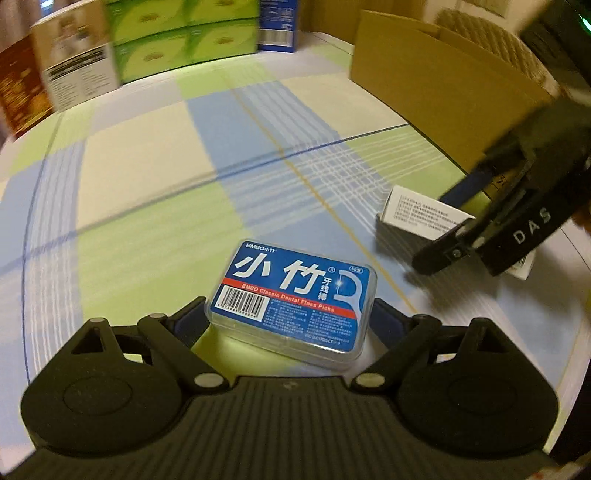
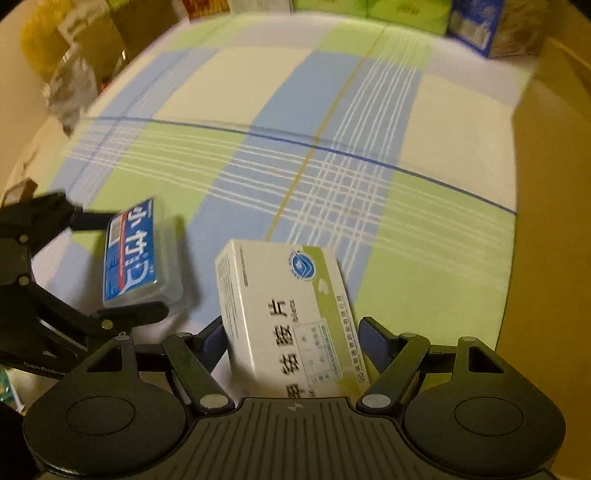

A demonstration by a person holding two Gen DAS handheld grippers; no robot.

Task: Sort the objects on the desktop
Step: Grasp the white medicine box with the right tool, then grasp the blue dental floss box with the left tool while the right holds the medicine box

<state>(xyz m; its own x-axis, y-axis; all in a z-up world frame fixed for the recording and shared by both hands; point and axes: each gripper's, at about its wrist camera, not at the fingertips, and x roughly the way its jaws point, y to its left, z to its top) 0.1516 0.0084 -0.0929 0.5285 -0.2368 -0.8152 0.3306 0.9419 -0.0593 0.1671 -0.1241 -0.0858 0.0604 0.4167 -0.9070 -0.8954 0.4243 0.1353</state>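
Note:
A blue dental floss pick box (image 1: 295, 295) in clear plastic sits between the fingers of my left gripper (image 1: 290, 319), which is shut on it. It also shows in the right wrist view (image 2: 138, 254), held by the left gripper (image 2: 122, 266). A white and green medicine box (image 2: 286, 314) sits between the fingers of my right gripper (image 2: 291, 343), which is shut on it. In the left wrist view the medicine box (image 1: 413, 218) is at right under the right gripper (image 1: 469, 206). Both boxes are just above or on the plaid tablecloth (image 1: 184, 184).
An open cardboard box (image 1: 436, 81) stands at the right of the table; its wall (image 2: 546, 221) fills the right edge of the right wrist view. Green tissue packs (image 1: 184, 37), a blue box (image 1: 277, 26) and other cartons (image 1: 74, 62) line the far edge.

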